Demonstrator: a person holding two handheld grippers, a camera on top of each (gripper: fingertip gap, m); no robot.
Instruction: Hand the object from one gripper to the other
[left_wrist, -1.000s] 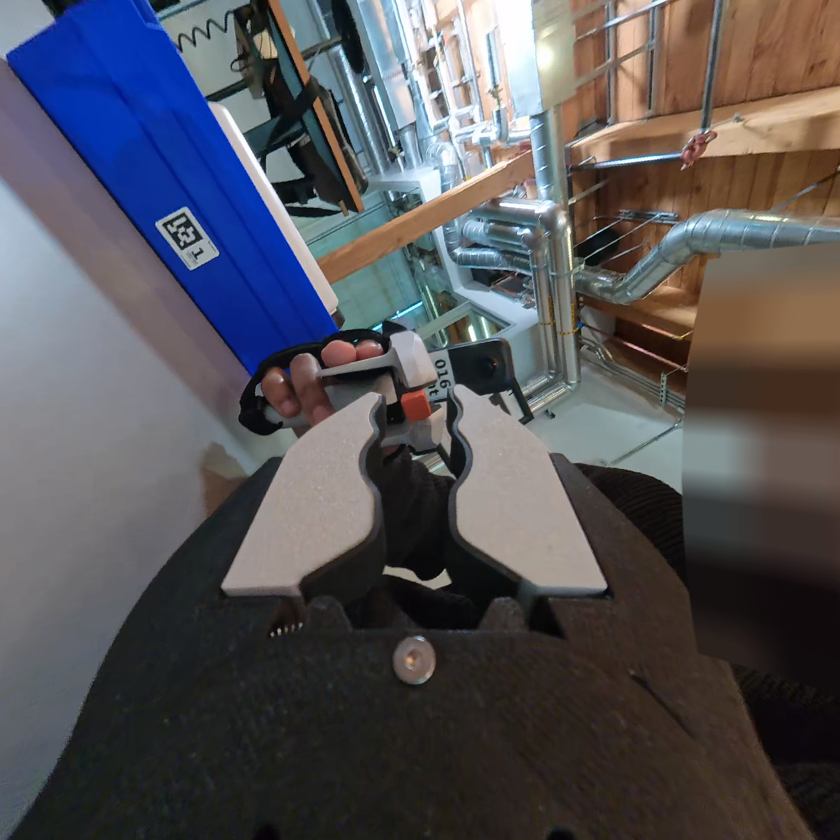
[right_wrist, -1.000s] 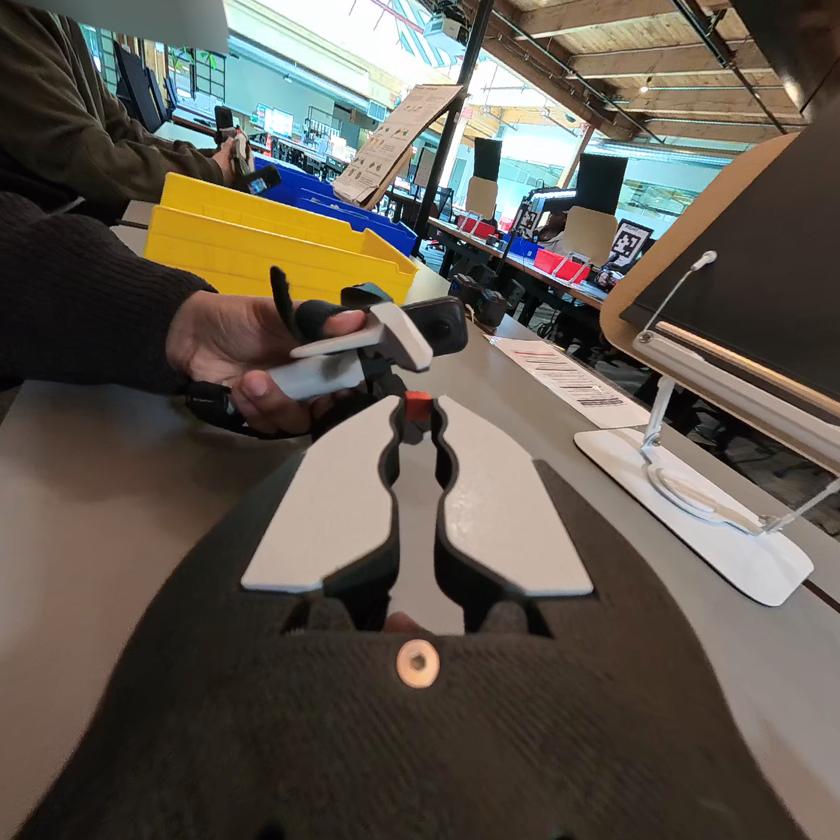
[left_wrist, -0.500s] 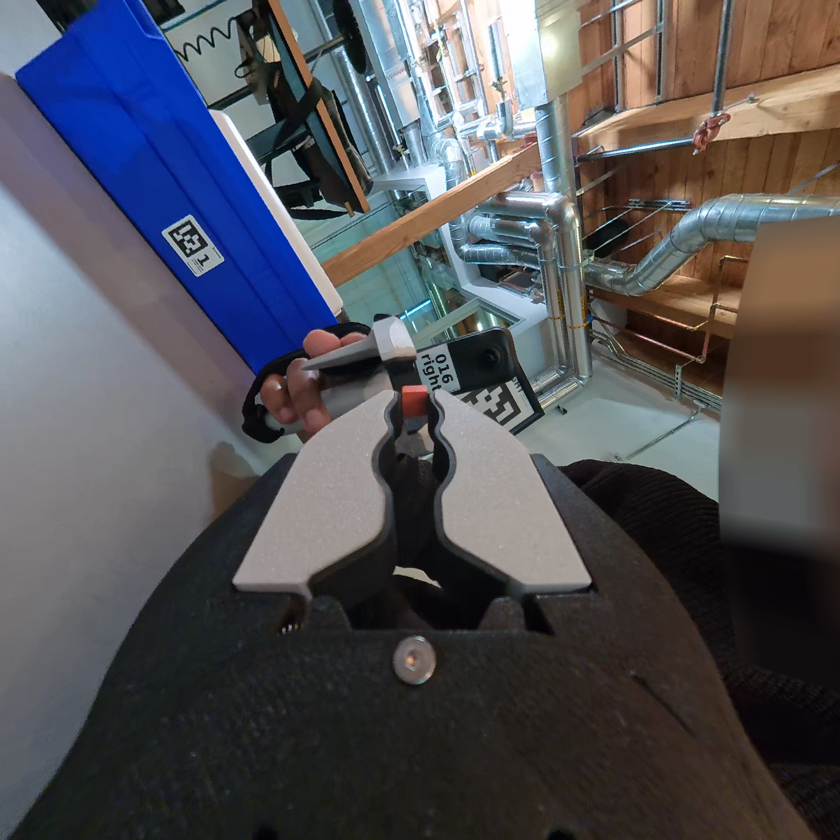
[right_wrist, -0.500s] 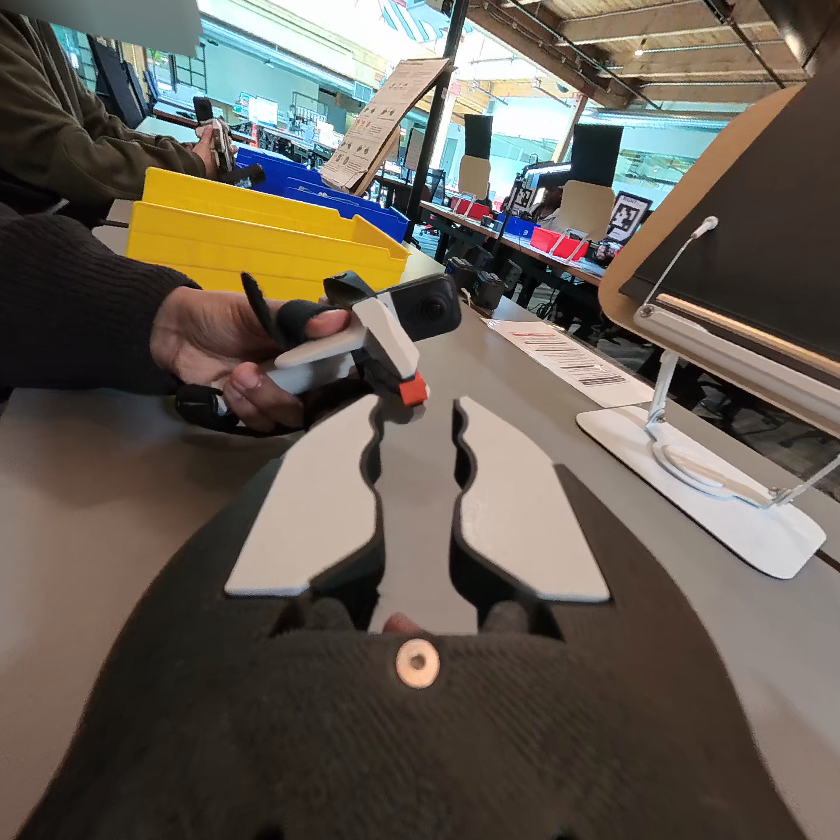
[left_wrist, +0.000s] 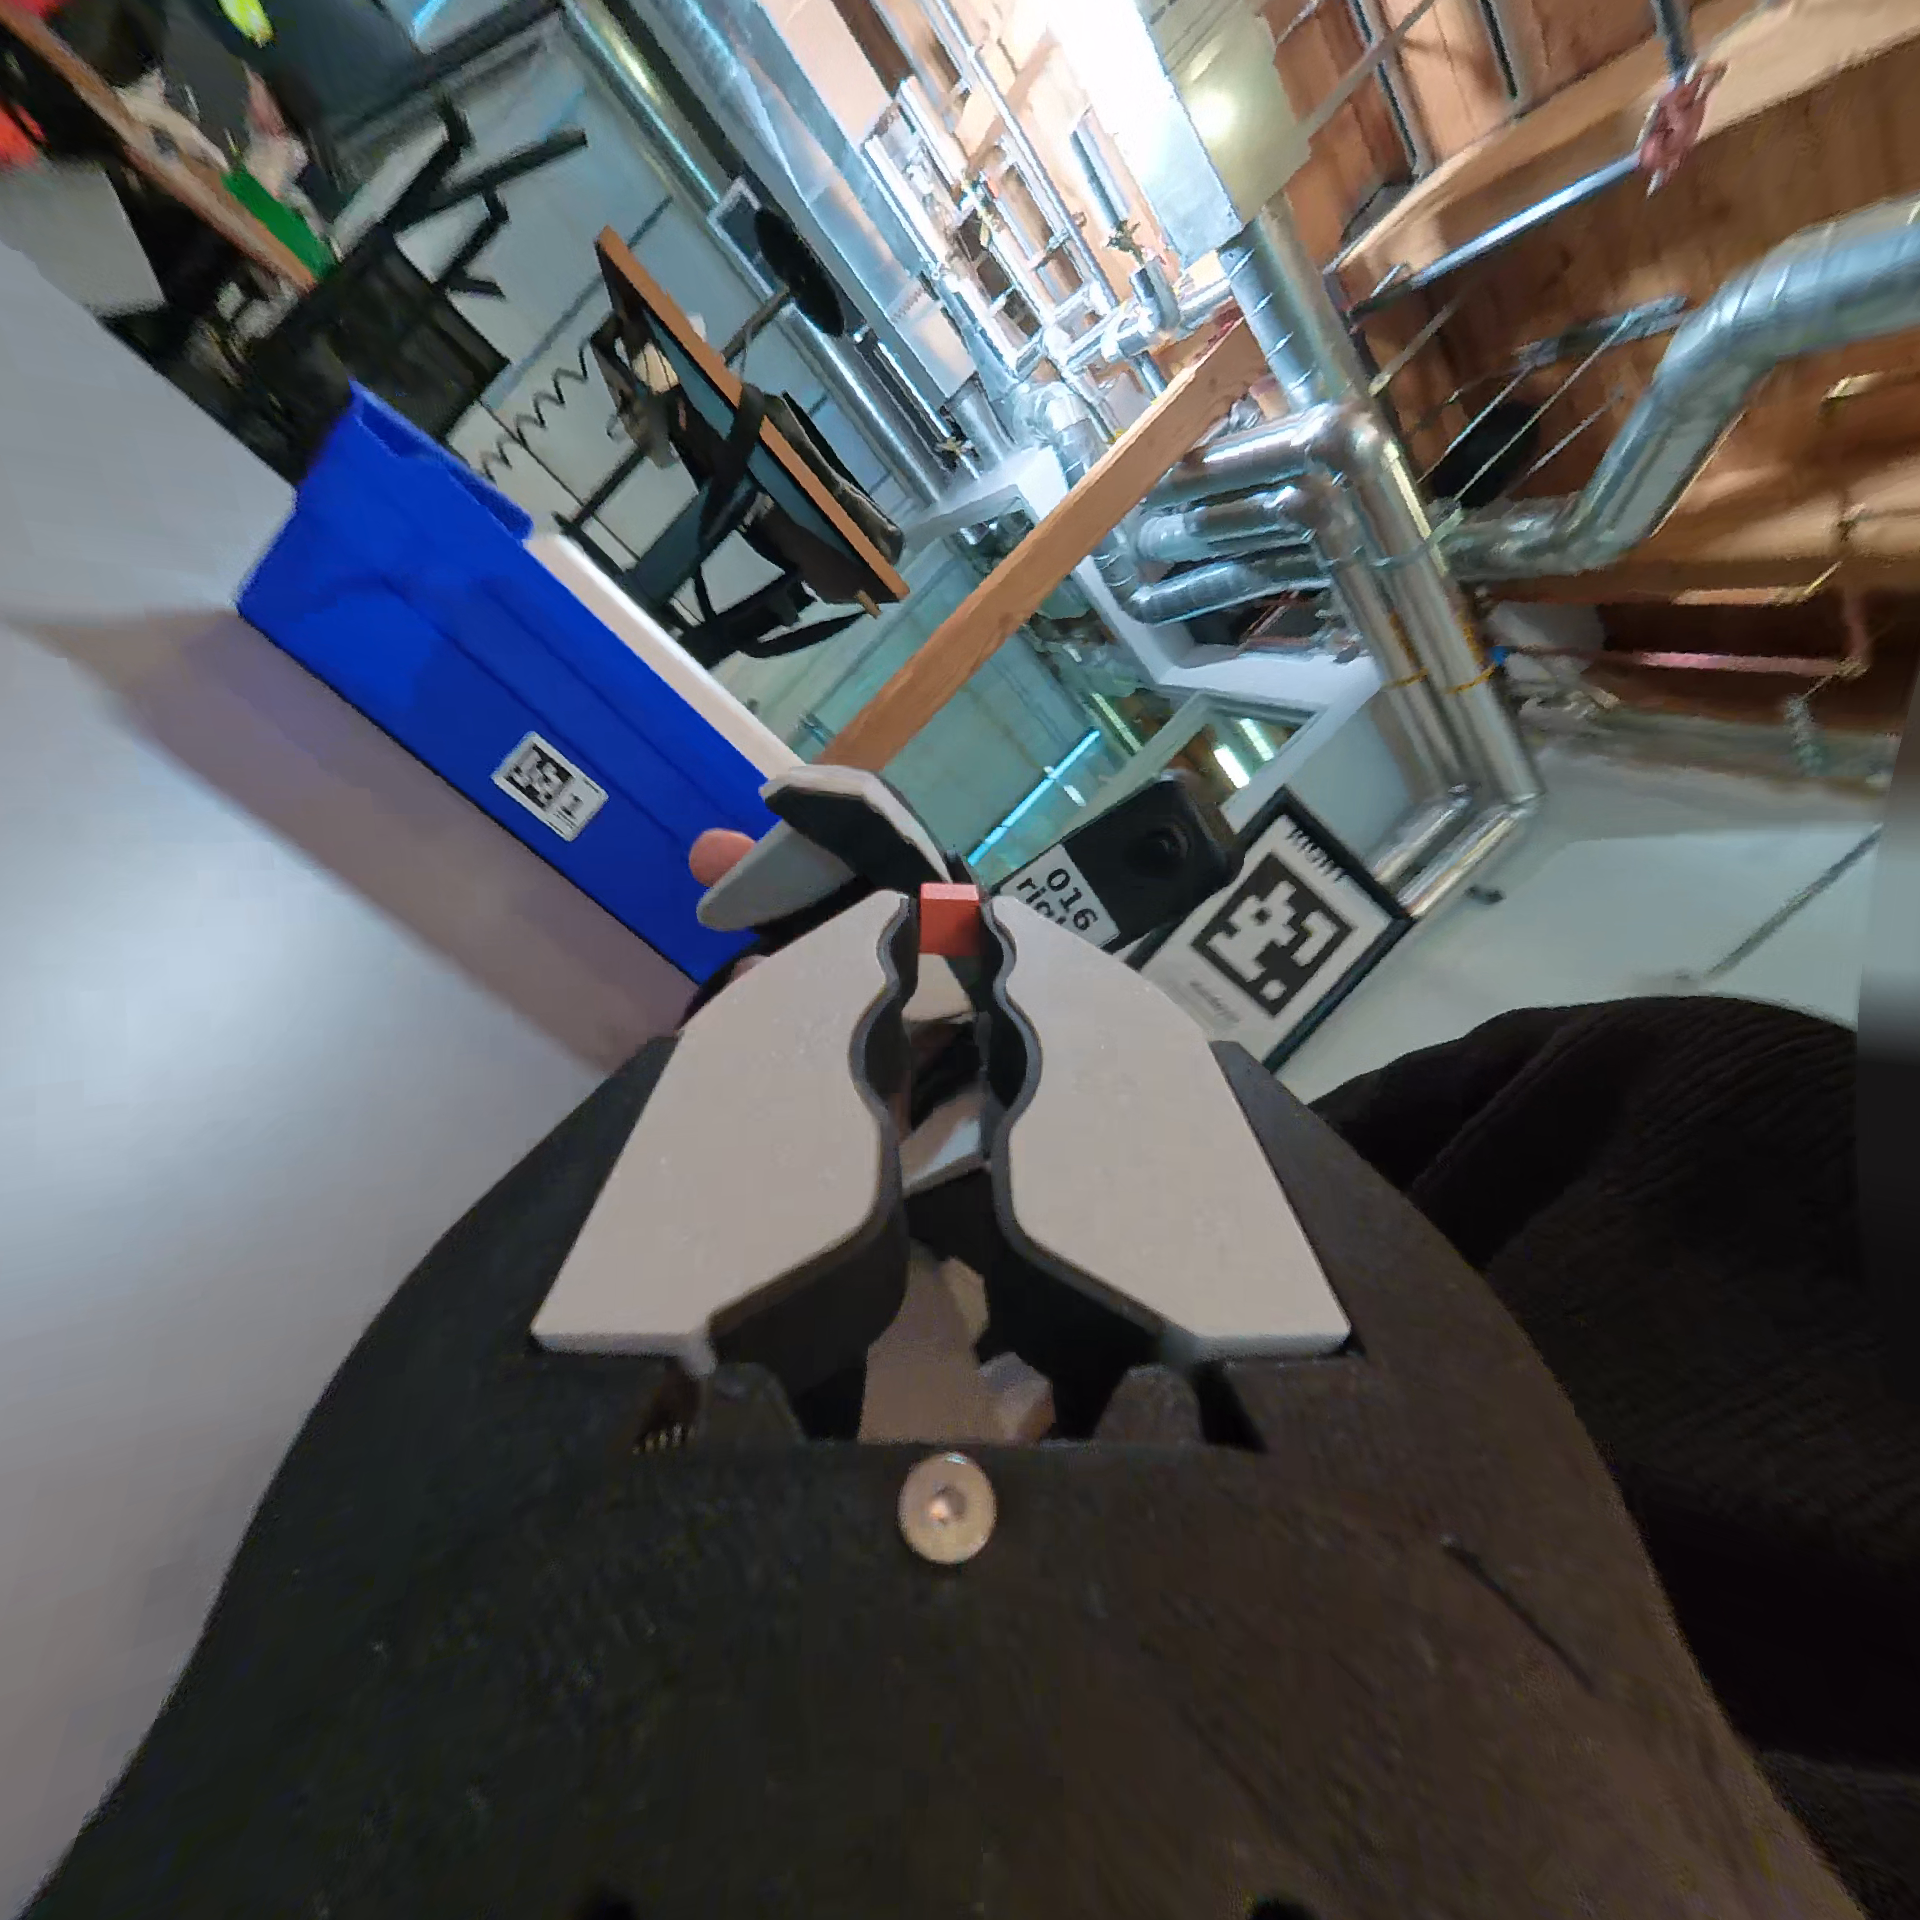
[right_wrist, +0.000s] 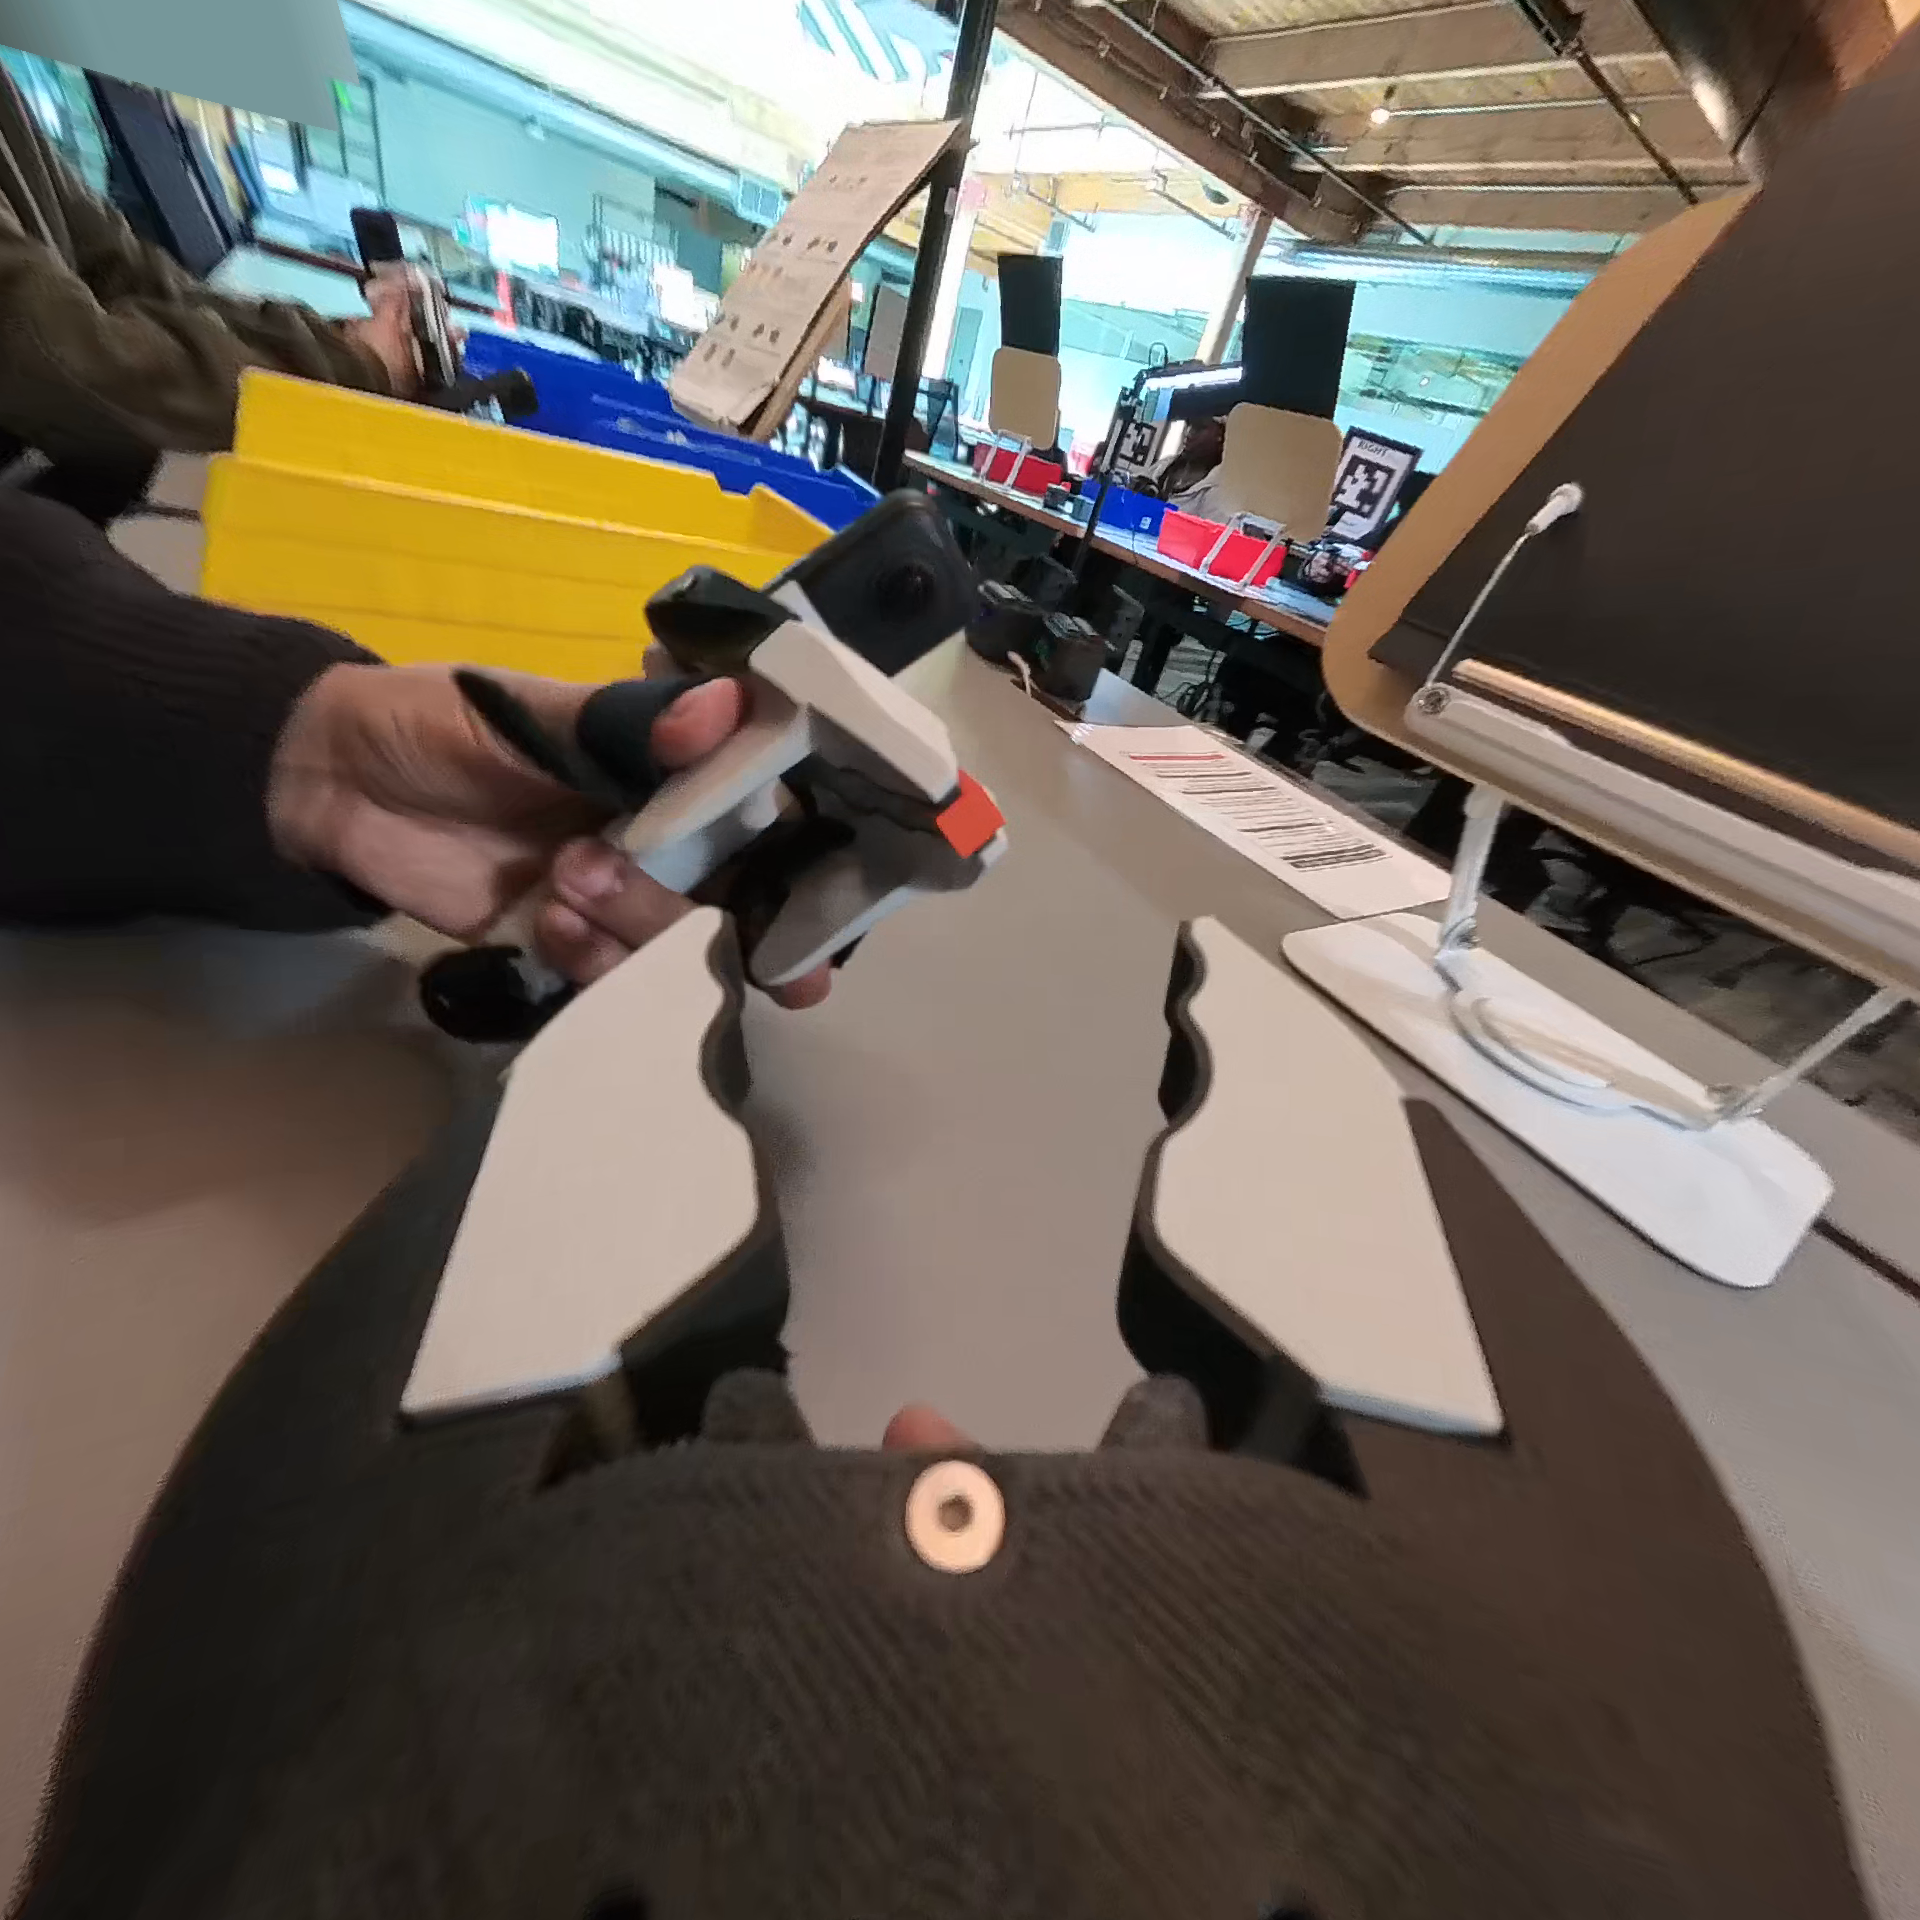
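A small red block (left_wrist: 948, 920) is pinched between the fingertips of my left gripper (left_wrist: 943, 940), which is shut on it. In the right wrist view the left gripper (right_wrist: 951, 831) shows at centre left, held by a hand (right_wrist: 436, 790), with the red block (right_wrist: 968, 821) at its tips above the grey table (right_wrist: 987, 1122). My right gripper (right_wrist: 956, 966) is wide open and empty, just below and in front of the block, apart from it. One grey finger of the right gripper (left_wrist: 821, 857) shows just beyond the block in the left wrist view.
Yellow bins (right_wrist: 468, 540) and blue bins (right_wrist: 665, 426) stand behind the left hand. A white stand (right_wrist: 1558, 1122) with a dark board is at the right, and a printed sheet (right_wrist: 1247, 810) lies on the table. A blue bin (left_wrist: 488, 707) is at the left. Another person's sleeve (right_wrist: 156, 343) is at the far left. The tips of both grippers are at nearly the same place.
One second ago my right gripper was shut on the block and the left was open. The left closed on it, the right let go, opened wide and drew back.
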